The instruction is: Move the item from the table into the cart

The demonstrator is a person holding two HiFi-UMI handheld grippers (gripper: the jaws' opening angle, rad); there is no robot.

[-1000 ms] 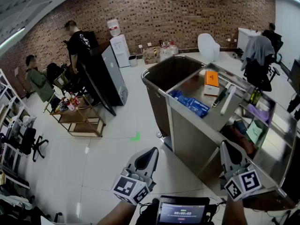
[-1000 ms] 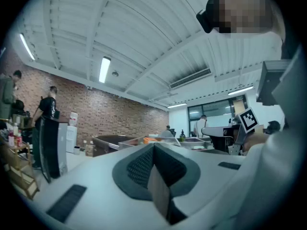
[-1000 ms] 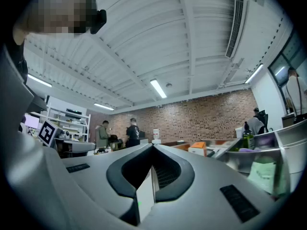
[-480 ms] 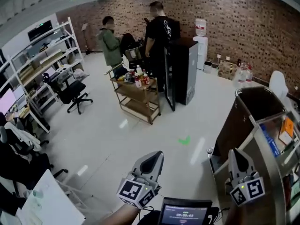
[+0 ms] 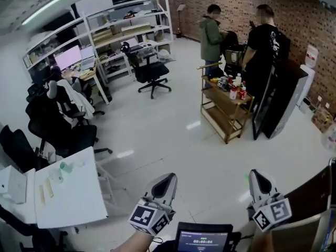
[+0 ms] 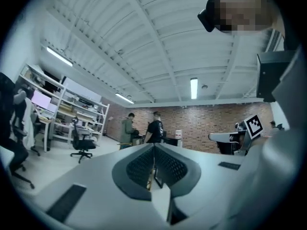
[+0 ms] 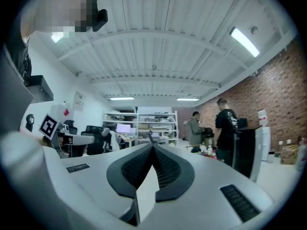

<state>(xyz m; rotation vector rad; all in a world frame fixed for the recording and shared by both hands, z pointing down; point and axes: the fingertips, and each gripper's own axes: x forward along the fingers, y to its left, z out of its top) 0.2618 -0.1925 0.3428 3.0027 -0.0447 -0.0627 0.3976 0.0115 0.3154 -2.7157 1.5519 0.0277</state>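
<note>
Claws: left claw (image 5: 167,180) and right claw (image 5: 258,176) both closed, holding nothing | Task: small things (image 5: 58,175) on white worktop (image 5: 79,203), lower left; cart (image 5: 315,193) edge lower right | Around: office chairs (image 5: 63,125) beside worktop, wooden trolley (image 5: 223,109), two people (image 5: 262,41) | Room: floor (image 5: 173,140) open between claws and trolley

2 grippers (image 5: 166,179) (image 5: 258,176), 2 people (image 5: 211,35) (image 5: 265,43), 1 wooden trolley (image 5: 224,109), 1 white table (image 5: 73,198).

Brick wall (image 5: 236,1) at far right. White glossy floor (image 5: 168,140). Metal shelving (image 5: 126,22) along back, monitor (image 5: 68,58) beside it. Black office chairs (image 5: 152,70) at left. Wooden trolley (image 5: 226,109) beside black cabinet (image 5: 283,101). Ceiling strip light (image 6: 194,87) on.
</note>
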